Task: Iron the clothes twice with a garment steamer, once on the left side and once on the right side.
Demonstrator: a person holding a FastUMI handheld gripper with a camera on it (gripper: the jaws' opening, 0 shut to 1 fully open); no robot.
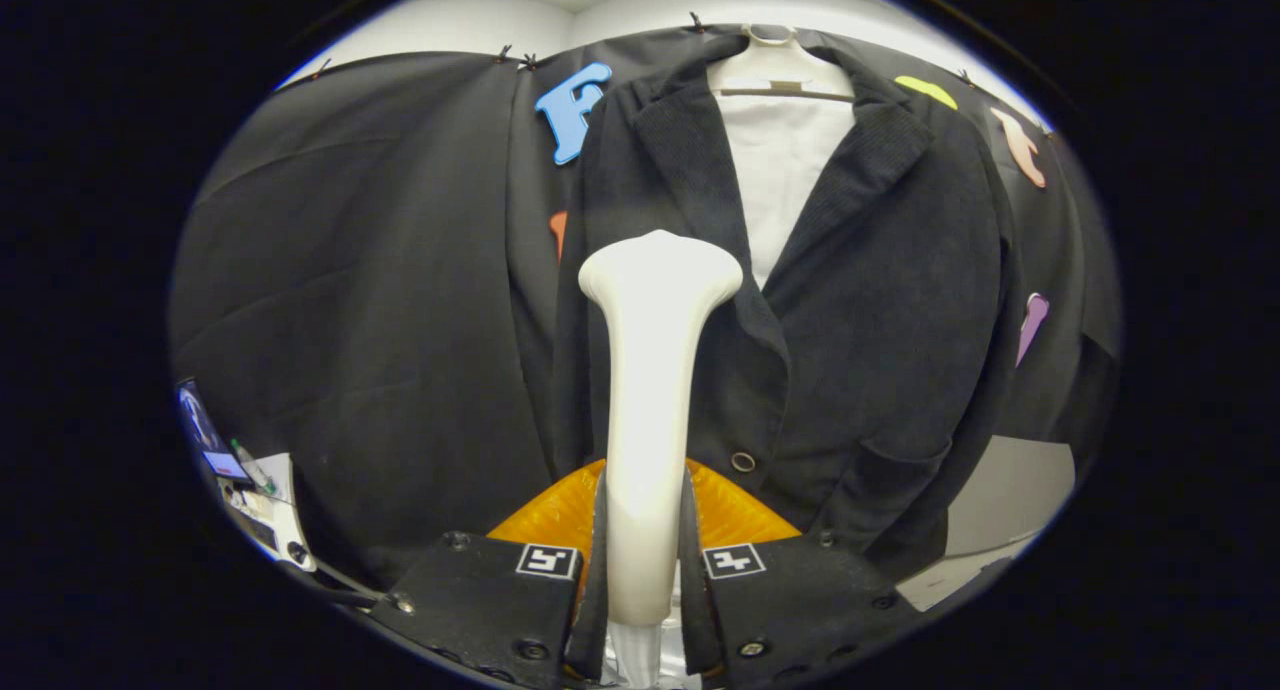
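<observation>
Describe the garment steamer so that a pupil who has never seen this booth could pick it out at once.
Start at the dark jacket hanging on the booth wall. In front of it stands the garment steamer, clamped between the gripper fingers. It is the only smooth cream-white thing there, flaring into a wide head against the dark cloth.

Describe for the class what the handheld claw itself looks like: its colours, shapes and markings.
The claw has two flat black fingers with visible screw heads. Each carries a small square black-and-white marker near its inner edge. Translucent orange ribbed parts sit just ahead of them.
</observation>
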